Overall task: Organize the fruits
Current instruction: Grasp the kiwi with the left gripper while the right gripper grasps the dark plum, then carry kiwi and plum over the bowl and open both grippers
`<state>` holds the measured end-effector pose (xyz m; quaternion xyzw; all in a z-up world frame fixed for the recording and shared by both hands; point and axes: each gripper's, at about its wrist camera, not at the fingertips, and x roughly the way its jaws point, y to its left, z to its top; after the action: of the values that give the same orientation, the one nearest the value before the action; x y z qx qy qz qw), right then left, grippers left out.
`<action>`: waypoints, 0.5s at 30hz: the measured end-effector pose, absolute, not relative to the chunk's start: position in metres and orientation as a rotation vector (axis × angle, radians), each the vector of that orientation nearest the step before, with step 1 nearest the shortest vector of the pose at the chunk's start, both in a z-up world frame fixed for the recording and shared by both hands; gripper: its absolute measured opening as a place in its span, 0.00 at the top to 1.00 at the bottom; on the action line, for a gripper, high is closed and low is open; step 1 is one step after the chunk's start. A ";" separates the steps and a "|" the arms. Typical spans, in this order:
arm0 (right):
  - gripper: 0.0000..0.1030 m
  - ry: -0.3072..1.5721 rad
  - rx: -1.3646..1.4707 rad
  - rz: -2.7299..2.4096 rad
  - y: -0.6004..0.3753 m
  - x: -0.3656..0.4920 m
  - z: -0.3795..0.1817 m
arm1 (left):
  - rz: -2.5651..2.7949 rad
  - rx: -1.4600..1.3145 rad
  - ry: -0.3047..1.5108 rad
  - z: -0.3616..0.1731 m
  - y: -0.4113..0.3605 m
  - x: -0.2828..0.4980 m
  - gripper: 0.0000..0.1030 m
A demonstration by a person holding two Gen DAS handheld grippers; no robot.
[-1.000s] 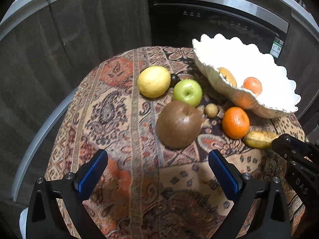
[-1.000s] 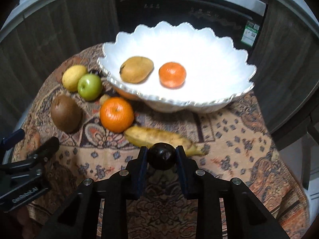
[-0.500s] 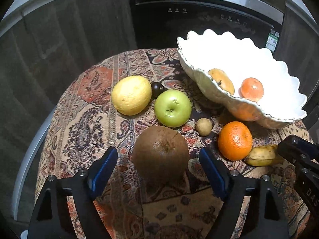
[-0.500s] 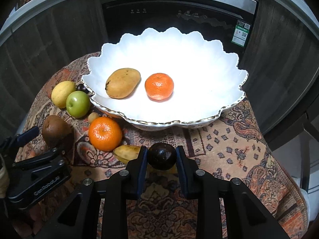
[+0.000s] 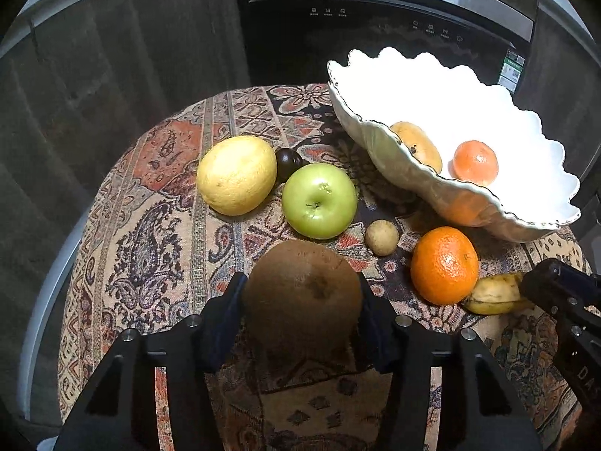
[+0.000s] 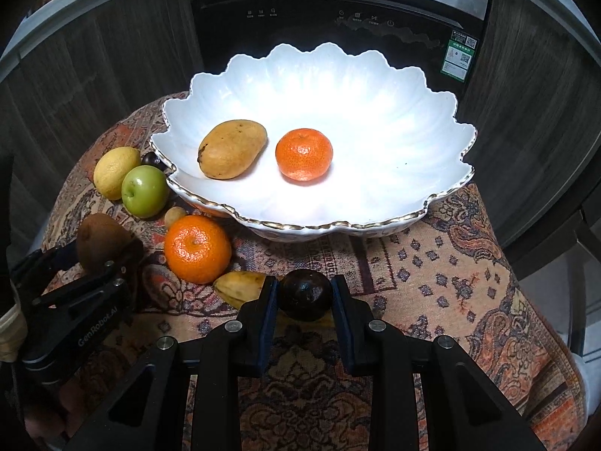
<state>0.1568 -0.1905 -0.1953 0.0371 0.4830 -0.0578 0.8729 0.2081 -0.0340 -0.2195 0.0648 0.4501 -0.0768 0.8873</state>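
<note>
The left gripper [image 5: 302, 300] has just been closing its jaws and its pads now press both sides of the brown kiwi [image 5: 302, 293], which sits on the patterned cloth [image 5: 150, 225] well in front of the white bowl [image 6: 375, 86]. The right gripper [image 6: 305, 295] is closed tight on a small dark round fruit [image 6: 305, 293], held just in front of the bowl's near rim. Beside that fruit, nearer than the bowl, lies a yellow banana-like fruit [image 6: 240, 287], touching an orange [image 6: 197, 248]. Just in front of the bowl's left rim sits a small tan fruit [image 5: 381, 236]. Left of the bowl are a green apple [image 5: 319, 199], a yellow lemon [image 5: 236, 174] and another dark fruit [image 5: 287, 163] tucked between them. Inside the bowl lie a mango [image 6: 231, 148] and a mandarin [image 6: 304, 154], near each other but apart.
</note>
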 end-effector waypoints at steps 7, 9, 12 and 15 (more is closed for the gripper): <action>0.71 0.983 0.089 -0.119 -0.194 0.150 -0.185 | -0.177 0.129 0.907 -0.203 -0.035 0.197 0.48; 0.71 0.973 0.094 -0.119 -0.195 0.148 -0.181 | -0.180 0.130 0.895 -0.196 -0.036 0.194 0.48; 0.71 0.956 0.103 -0.115 -0.198 0.145 -0.173 | -0.184 0.133 0.881 -0.186 -0.038 0.191 0.48; 0.71 0.939 0.110 -0.113 -0.202 0.142 -0.166 | -0.189 0.140 0.863 -0.175 -0.042 0.189 0.48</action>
<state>0.1422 -0.2023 -0.1657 0.0529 0.4518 -0.0542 0.8889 0.1888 -0.0419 -0.1751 0.0679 0.4174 -0.0913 0.9016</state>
